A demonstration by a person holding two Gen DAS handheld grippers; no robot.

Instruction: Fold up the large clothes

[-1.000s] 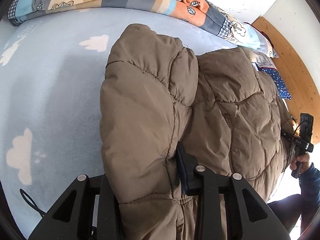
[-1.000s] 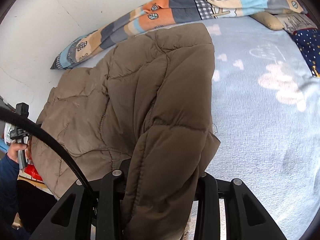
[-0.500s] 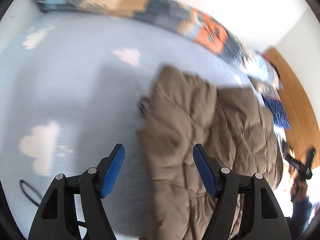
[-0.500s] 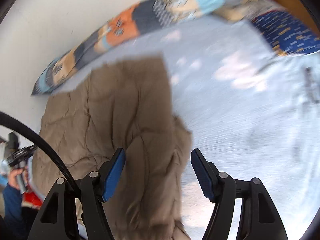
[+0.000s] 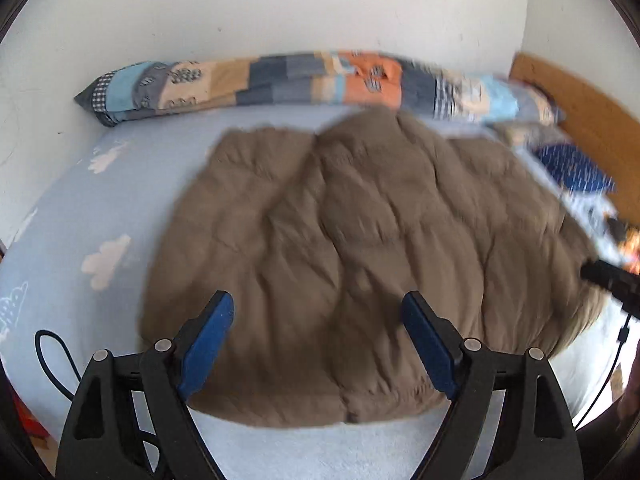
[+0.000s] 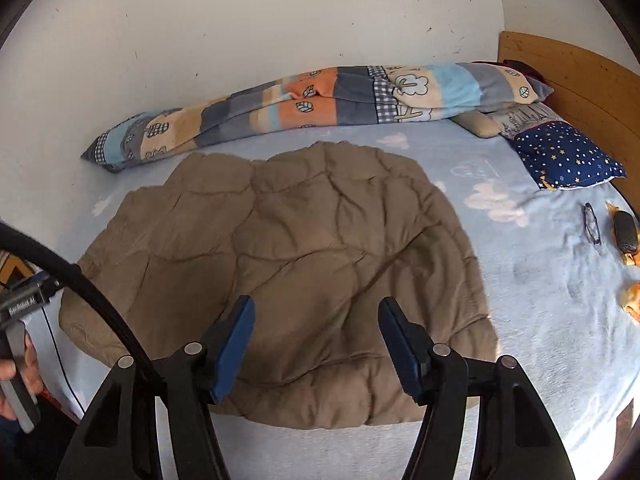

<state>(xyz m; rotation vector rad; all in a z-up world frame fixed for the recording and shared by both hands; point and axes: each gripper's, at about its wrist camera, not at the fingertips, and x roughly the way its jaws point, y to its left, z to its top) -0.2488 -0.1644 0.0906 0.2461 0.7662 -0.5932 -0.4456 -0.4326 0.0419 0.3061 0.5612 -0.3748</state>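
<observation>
A brown quilted puffer jacket lies folded flat on the light blue bed sheet; it also shows in the right wrist view. My left gripper is open and empty, held back above the jacket's near edge. My right gripper is open and empty, also above the near edge. The left gripper's body shows at the left edge of the right wrist view; the right gripper's body shows blurred at the right edge of the left wrist view.
A rolled patchwork blanket lies along the wall. A navy star pillow, glasses and small items lie at the right. A wooden headboard bounds the right side. A black cable lies near the left gripper.
Both grippers let go of the jacket, opened, and pulled back from it. The jacket now lies flat on the bed.
</observation>
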